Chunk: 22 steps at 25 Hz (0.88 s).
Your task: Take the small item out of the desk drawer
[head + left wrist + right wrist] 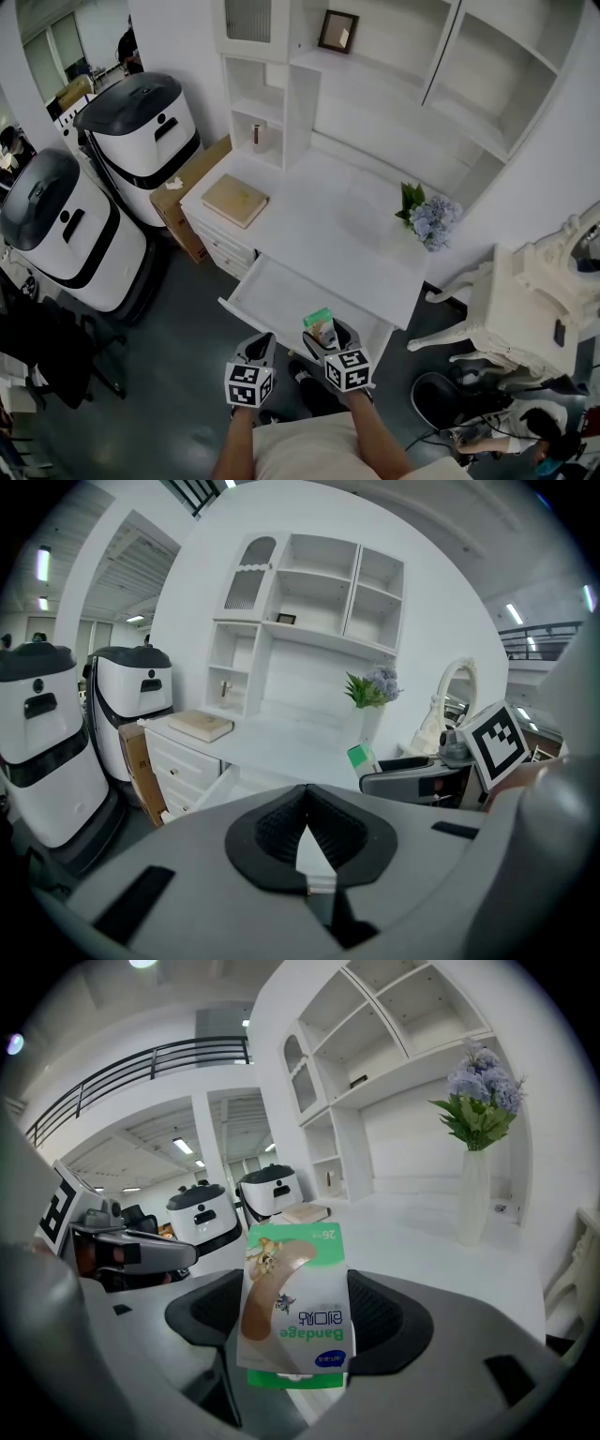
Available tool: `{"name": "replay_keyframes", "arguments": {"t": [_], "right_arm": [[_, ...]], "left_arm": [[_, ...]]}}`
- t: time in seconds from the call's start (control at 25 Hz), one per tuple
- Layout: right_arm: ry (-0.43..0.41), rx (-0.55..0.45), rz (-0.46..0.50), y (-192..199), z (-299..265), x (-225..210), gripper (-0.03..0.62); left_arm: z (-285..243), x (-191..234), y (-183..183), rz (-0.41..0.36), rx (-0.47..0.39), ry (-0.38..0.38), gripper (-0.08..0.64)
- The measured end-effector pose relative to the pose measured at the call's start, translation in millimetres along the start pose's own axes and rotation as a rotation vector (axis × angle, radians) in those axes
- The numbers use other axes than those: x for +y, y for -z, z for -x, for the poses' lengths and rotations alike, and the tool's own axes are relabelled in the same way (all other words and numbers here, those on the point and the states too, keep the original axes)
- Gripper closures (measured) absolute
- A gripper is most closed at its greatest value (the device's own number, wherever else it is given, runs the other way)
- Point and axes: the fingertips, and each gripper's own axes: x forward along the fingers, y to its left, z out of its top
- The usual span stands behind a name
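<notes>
My right gripper (pixel 298 1340) is shut on a small green and white bandage box (pixel 296 1307), which stands up between its jaws. In the head view the same box (pixel 321 328) shows above the right gripper (pixel 330 339), over the front of the open white desk drawer (pixel 272 298). My left gripper (pixel 259 351) hangs beside it to the left, in front of the drawer. Its jaws are shut with nothing between them (pixel 307 844). In the left gripper view the box (pixel 361 758) shows at the tip of the right gripper.
The white desk (pixel 328 234) carries a tan book (pixel 235 200) at its left and a vase of flowers (pixel 427 217) at its right. Two large white machines (pixel 141 131) stand to the left. A white ornate chair (pixel 506 305) stands to the right.
</notes>
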Motion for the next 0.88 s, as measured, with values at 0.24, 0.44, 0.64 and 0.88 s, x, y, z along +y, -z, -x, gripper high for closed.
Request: {"name": "replay_keyframes", "arguments": {"t": [0.24,0.44,0.64,0.88], "right_arm": [[-0.007,-0.005,0.001,2.1,0.1,2.8,0.229],[-0.005,-0.003,-0.003,3.0,2.4,2.5,0.229],[-0.004,-0.003,-0.008,2.0,3.2,2.4,0.229],[-0.022,0.004,0.005,3.8,0.8,6.9,0.229]], "left_arm": [[0.8,-2.6,3.5,-0.003,0.008,0.005,0.543],[1.6,-4.7,4.3,-0.004,0.010,0.009,0.543],[1.4,-6.2,3.9,-0.008,0.014,0.012,0.543],[1.5,-5.9,4.8,-0.010,0.014,0.012,0.543]]}}
